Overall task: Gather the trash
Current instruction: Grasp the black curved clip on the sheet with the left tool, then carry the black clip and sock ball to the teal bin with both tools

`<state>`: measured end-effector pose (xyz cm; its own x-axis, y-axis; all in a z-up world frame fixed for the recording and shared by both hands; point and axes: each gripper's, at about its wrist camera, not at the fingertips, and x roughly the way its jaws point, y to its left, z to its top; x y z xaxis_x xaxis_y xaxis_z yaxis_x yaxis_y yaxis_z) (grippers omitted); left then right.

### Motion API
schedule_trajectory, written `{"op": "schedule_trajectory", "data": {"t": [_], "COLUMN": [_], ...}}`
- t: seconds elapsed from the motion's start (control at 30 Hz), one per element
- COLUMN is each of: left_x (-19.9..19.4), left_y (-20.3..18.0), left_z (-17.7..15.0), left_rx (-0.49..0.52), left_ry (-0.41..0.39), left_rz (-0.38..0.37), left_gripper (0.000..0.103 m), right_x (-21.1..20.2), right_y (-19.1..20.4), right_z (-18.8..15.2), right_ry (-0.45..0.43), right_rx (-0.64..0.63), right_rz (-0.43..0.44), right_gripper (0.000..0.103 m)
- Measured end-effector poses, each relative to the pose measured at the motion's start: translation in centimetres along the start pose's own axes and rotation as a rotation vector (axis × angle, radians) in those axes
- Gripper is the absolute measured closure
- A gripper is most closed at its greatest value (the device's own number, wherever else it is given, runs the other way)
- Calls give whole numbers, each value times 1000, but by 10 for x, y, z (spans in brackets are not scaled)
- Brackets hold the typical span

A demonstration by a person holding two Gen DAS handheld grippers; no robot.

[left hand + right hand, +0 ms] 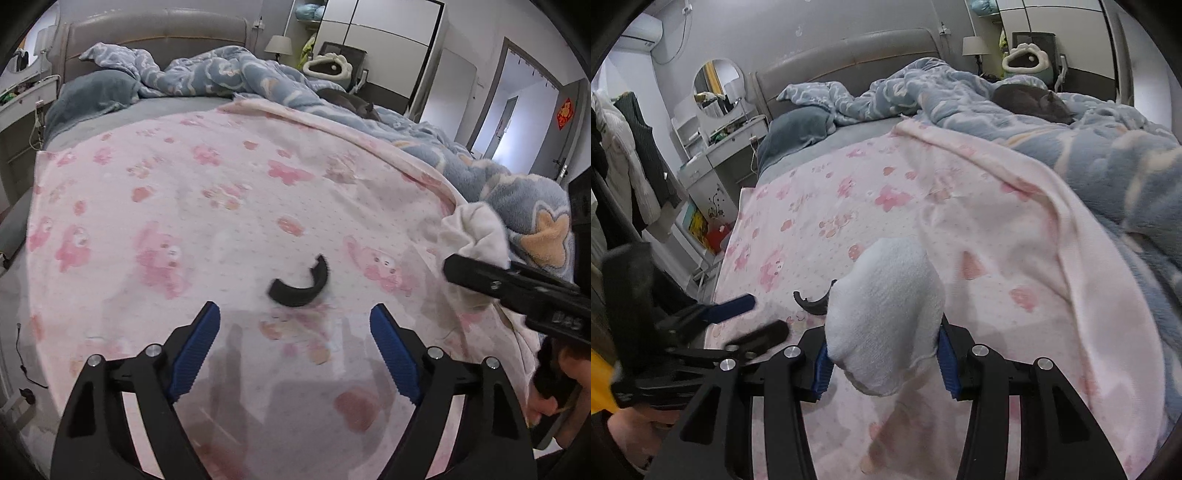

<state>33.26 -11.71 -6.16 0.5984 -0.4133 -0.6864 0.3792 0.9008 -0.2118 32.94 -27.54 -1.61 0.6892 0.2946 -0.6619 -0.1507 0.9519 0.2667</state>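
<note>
So far: one piece is in hand, one is left on the bed, as far as I can see.
In hand: my right gripper [882, 360] has its fingers clamped on a white cloth wad [886, 317], lifted clear of the pink blanket [979, 221].
Left to collect: a black curved fragment [301, 282] lies on the pink blanket, just ahead of my left gripper [295, 332].
Left fingers: spread wide apart, holding nothing, hovering short of the fragment.
Bin: no trash container shows in either view, so I cannot tell where the wad has to go.
Other trash: none I can make out on the blanket; the rumpled blue duvet [1108, 158] could hide more.
Judgement: roughly midway, with one grasp pending and both drop-offs undone.
</note>
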Motion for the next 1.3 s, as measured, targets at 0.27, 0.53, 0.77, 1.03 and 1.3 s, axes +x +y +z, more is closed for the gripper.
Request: {"op": "schedule_trajectory", "data": {"t": [0.27, 0.53, 0.77, 1.03, 1.3], "left_x": [32, 49, 50, 29, -8], "left_y": [-9, -7, -6, -12, -21], "left_z": [2, 10, 13, 4, -17], "left_rx": [-4, -20, -26, -19, 14], "left_ry": [38, 37, 31, -3, -26], "left_rz": [29, 62, 91, 49, 26], "left_gripper": [28, 41, 58, 60, 60], "right_x": [-23, -41, -46, -63, -89], "right_y": [-10, -13, -12, 6, 48], "right_z": [-4, -8, -14, -15, -18], "right_ry": [-18, -30, -9, -56, -103], "right_rx": [-15, -36, -58, -70, -112], "right_rz": [61, 112, 123, 153, 203], "right_gripper": [55, 55, 55, 55, 55]}}
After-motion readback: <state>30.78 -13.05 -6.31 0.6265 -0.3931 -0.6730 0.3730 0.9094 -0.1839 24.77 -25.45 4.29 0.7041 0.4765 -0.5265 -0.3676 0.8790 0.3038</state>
